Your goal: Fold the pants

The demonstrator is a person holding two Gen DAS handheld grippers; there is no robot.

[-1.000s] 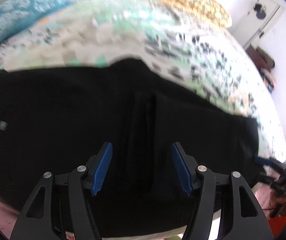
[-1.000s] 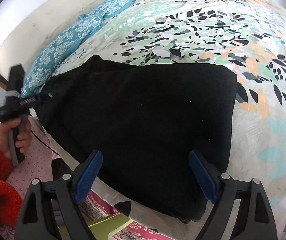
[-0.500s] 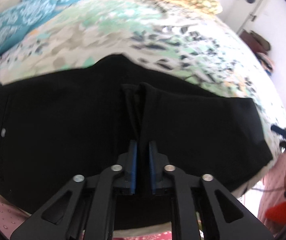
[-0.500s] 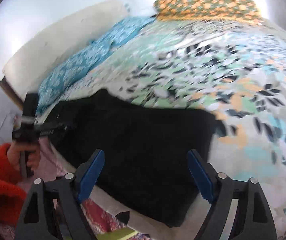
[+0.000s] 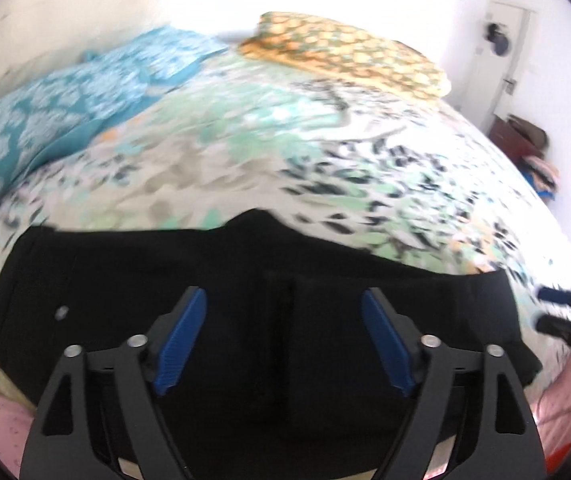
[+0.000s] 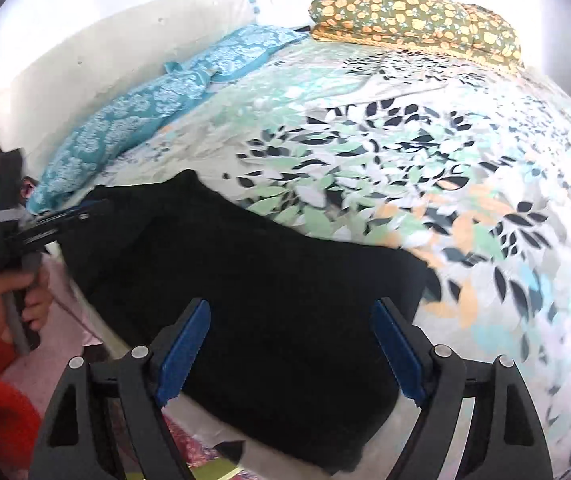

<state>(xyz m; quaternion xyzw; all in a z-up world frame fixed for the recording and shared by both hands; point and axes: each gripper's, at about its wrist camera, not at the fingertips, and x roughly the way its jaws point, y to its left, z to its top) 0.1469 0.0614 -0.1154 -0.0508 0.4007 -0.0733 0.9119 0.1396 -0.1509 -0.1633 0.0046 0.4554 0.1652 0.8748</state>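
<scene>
While both grippers' jaws gape empty, black pants (image 5: 165,280) lie beneath them.

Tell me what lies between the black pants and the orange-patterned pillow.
Only bare leaf-print bedspread lies between the black pants and the orange-patterned pillow, clearest in the right wrist view; the blue pillows lie off to the side.

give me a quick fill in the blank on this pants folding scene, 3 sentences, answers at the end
1. The pants lying on the bed are ____ in colour.
2. The left gripper has its jaws ____, with no cloth pinched between them.
3. The pillow at the far end of the leaf-print bedspread has an ____ and green pattern.

Missing words: black; open; orange
</scene>
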